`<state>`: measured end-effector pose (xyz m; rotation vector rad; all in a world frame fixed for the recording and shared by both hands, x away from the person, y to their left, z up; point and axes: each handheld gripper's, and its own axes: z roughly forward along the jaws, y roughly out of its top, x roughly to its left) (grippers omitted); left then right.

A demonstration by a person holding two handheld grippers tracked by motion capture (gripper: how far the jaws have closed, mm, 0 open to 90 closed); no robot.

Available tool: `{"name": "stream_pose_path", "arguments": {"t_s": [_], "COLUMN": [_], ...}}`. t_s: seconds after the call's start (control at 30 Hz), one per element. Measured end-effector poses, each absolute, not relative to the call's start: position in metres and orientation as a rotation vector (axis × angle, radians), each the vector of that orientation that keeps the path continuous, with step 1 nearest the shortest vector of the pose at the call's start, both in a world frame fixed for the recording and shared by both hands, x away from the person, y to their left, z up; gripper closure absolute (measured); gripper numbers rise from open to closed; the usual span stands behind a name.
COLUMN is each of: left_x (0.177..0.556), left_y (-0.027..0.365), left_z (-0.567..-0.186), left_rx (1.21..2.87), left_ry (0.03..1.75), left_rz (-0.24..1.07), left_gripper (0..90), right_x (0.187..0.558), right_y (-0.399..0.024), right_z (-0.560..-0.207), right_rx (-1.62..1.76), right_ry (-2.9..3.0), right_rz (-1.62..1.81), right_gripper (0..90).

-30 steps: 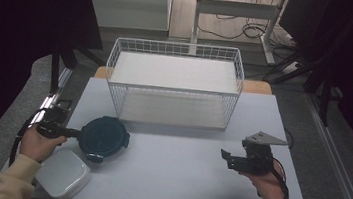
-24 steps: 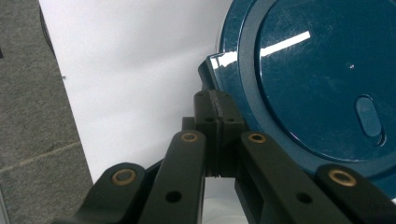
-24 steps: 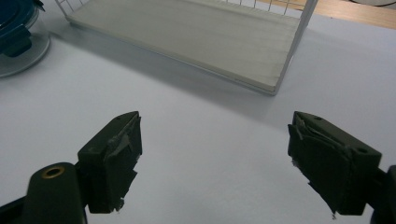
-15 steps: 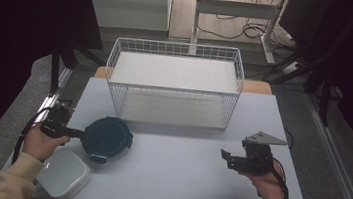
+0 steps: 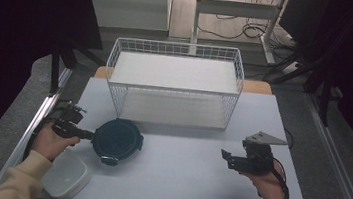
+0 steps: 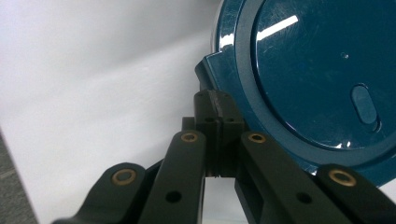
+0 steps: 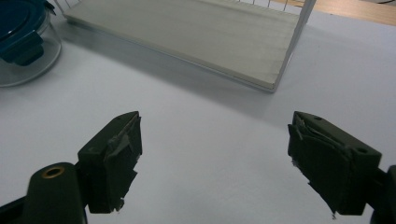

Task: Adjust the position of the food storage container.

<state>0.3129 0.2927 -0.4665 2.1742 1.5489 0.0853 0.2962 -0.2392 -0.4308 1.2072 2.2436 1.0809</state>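
Note:
A round glass container with a dark teal lid (image 5: pixel 117 140) stands left of the table's middle. My left gripper (image 5: pixel 85 133) reaches it from the left. In the left gripper view the jaws are pressed together on the lid's side tab (image 6: pixel 205 77), and the glossy lid (image 6: pixel 308 70) rises behind them. My right gripper (image 5: pixel 228 158) hovers low over the bare white table (image 5: pixel 180 180) at the right, open, with nothing between its fingers (image 7: pixel 116 154). The right gripper view has the container (image 7: pixel 25 51) far off at its upper left.
A white wire basket (image 5: pixel 173 86) with a pale board inside (image 7: pixel 187 37) stands at the back centre. A white rectangular plastic tub (image 5: pixel 67 175) lies at the front left corner beside the person's left hand. Dark floor and cables lie beyond the table.
My left gripper has moved right, and the lidded container has shifted slightly right with it. The right gripper has stayed in place, open.

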Motion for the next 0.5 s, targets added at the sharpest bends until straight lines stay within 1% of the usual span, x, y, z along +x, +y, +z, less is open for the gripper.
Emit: {"name": "stream_pose_path", "arguments": {"t_s": [0.5], "left_x": [0.320], "left_y": [0.261], "left_z": [-0.464], "left_rx": [2.224], "left_ry": [1.499], "left_rz": [0.058], "left_gripper": [90.0], "right_x": [0.297], "right_y": [-0.240], "right_z": [-0.431], "right_rx": [1.211], "right_ry": [2.245], "right_rz": [1.082], "right_gripper": [17.7]}}
